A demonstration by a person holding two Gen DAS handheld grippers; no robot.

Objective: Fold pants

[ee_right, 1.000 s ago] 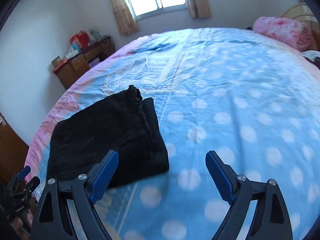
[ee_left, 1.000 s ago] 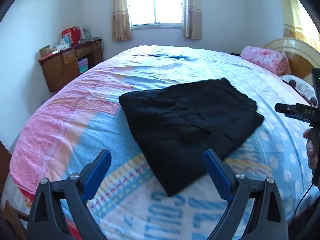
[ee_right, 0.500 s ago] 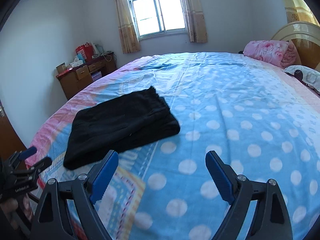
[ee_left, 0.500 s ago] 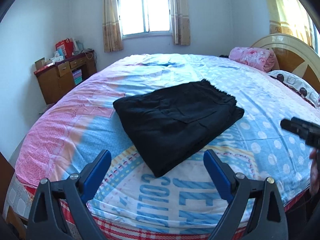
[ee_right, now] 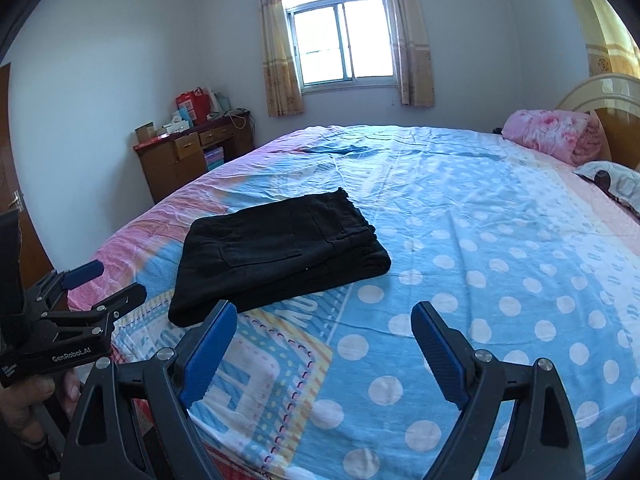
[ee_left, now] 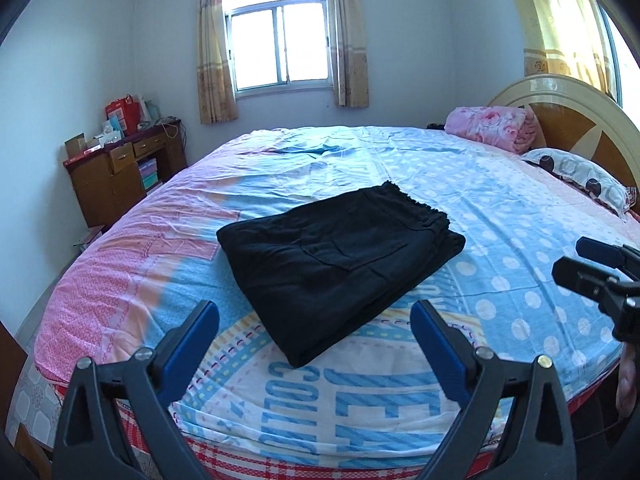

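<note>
Black cloth is what draws the eye: the pants (ee_left: 340, 264) lie folded into a thick, squarish bundle on the bed (ee_left: 500, 208), on the near half of the sheet where the pink side meets the blue. From the left wrist, the left gripper (ee_left: 315, 334) hangs above the printed foot of the bed with its blue pads spread wide and nothing between them; the nearest corner of the bundle shows in the gap but sits well beyond the tips, untouched. At the right edge of this view the right gripper (ee_left: 592, 260) pokes in, clear of the cloth. From the right wrist, the pants (ee_right: 280, 256) sit ahead and to the left, layers stacked, the gathered waistband along the far right edge, one pocket showing on top. The right gripper (ee_right: 323, 334) is likewise wide open and empty, hovering over dotted sheet beside the bundle and not over it. The left gripper (ee_right: 100, 284) appears low on the left, a hand (ee_right: 28, 396) round its handle, near the bed's corner and apart from the pants. To my eye the folding itself looks done, and both tools stand off from the finished stack. If anything is left, it is a light tidy: squaring the near corner or pressing the layers flat, which would call for coming in low and gently so the stack is not dragged askew.
</note>
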